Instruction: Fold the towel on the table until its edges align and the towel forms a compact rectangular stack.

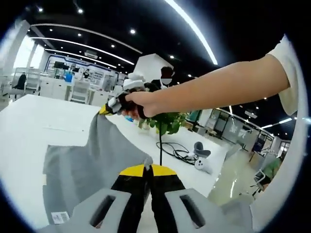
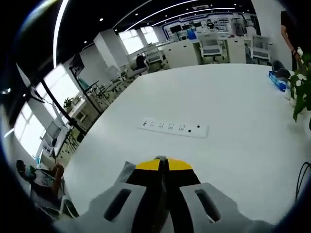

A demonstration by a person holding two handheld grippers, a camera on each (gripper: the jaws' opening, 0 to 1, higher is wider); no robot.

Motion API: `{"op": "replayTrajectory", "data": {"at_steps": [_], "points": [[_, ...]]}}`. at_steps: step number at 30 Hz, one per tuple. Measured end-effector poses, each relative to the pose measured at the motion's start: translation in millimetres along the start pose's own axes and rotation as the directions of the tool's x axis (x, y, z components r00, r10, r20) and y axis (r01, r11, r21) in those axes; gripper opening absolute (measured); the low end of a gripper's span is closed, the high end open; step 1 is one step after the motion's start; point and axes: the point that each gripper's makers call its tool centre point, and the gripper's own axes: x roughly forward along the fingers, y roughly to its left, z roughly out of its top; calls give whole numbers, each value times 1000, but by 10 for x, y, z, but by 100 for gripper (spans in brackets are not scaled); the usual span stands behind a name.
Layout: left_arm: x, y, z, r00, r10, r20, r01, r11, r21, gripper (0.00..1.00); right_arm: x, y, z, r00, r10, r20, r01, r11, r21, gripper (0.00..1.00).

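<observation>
The towel (image 1: 92,165) is cut off at the lower left of the left gripper view. Its small label (image 1: 60,217) is too blurred to read. The person's hand (image 1: 141,103) hides most of the right gripper (image 1: 104,109).

My two hand-held tongs and my right arm.

My left tongs (image 1: 148,170) rise from the bottom of the left gripper view as two light grey moulded shells, each with a dark slanted slot, carrying black jaws capped in yellow at the tips. My right tongs (image 2: 163,165) have the same build in the right gripper view: grey slotted shells, black jaws, yellow caps. In the left gripper view my right tongs (image 1: 108,109) enter from the right, showing a yellow tip, black body and pale grey-white upper parts. My right hand (image 1: 141,103) is bare, and my arm ends in a short white sleeve (image 1: 286,73).
</observation>
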Motion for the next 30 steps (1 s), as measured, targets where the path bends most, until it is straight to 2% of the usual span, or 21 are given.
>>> {"op": "replayTrajectory", "data": {"at_steps": [4,12,22,30], "points": [[-61,55,13,1000,23,13,-22,1000,-13,2,38,109,19,1000,13,-2,-13,1000,-5,0],[-219,299,-14,995,94,26,-94,995,-16,2,181,331,-22,999,38,-16,-39,999,-19,1],[-364,470,-127,989,148,10,-148,989,-26,3,365,558,-92,997,67,-36,-68,997,-40,1],[-515,696,-257,978,208,-11,-208,978,-20,3,505,733,-222,994,92,-57,-93,995,-22,1]]}}
